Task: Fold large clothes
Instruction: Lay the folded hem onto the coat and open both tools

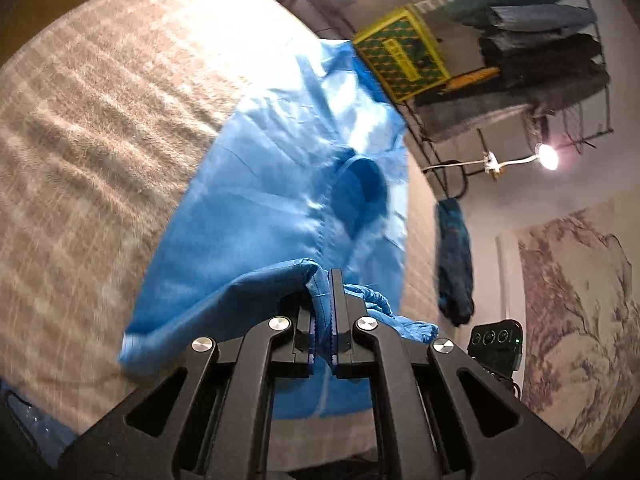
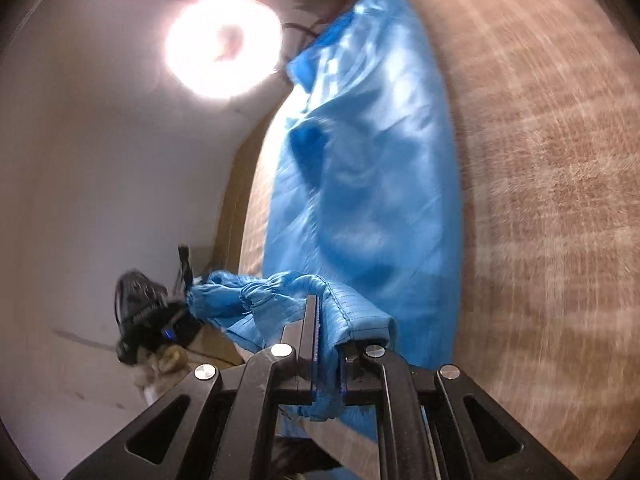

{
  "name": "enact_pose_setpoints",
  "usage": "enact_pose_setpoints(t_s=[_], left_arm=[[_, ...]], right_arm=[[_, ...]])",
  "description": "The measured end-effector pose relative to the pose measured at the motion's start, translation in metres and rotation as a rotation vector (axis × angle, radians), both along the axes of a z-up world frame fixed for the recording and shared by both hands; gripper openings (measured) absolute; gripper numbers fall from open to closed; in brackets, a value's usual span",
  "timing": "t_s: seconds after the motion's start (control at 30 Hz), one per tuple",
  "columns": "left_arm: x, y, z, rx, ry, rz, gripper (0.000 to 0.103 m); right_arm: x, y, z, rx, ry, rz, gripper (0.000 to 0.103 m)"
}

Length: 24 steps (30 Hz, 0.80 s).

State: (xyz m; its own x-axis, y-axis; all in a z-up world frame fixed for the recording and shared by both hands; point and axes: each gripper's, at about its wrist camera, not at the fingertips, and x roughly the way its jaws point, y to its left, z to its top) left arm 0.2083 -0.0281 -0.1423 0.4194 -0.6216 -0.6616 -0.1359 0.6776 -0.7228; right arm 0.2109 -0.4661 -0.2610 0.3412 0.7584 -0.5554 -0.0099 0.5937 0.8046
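Note:
A large light-blue garment (image 1: 276, 184) lies stretched along the beige woven bed cover (image 1: 92, 152), with a round darker-blue opening near its middle. My left gripper (image 1: 323, 284) is shut on a hemmed edge of the blue garment, cloth bunched on both sides of the black fingers. In the right wrist view the same blue garment (image 2: 376, 152) runs away from me over the bed cover (image 2: 552, 200). My right gripper (image 2: 326, 320) is shut on a gathered, elastic-cuffed end of it, and the cuff (image 2: 240, 304) hangs out to the left.
A rack (image 1: 532, 76) with folded dark clothes and a yellow-green patterned box (image 1: 400, 56) stands beyond the bed. A clamp lamp (image 1: 546, 156) and a ring light (image 2: 224, 48) glare. A dark cloth (image 1: 454, 264) hangs by the wall. A black device (image 2: 148, 320) sits off the bed's edge.

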Motion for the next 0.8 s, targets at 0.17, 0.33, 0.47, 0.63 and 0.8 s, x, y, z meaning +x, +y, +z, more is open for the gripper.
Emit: enact_pose_setpoints(t_s=[0.17,0.33,0.47,0.63,0.8], left_arm=[[0.019,-0.012,-0.021,0.069,0.032,-0.011,0.002],[0.030,-0.014,-0.026,0.116,0.027,-0.006,0.002],[0.036,-0.011,-0.020,0.131,0.016,0.000,0.045],[0.037,0.002,0.000,0.096,-0.046,0.020,0.058],[0.029,0.002,0.013,0.210,-0.106,-0.021,0.054]], right_arm=[[0.023,0.010,-0.009,-0.020,0.020,0.017,0.005],[0.027,0.006,-0.008,-0.054,0.040,0.008,0.026],[0.027,-0.011,-0.001,-0.012,0.055,-0.042,0.071],[0.021,-0.027,0.020,0.038,-0.019,-0.057,0.076],[0.007,-0.024,0.043,-0.085,-0.117,-0.022,0.060]])
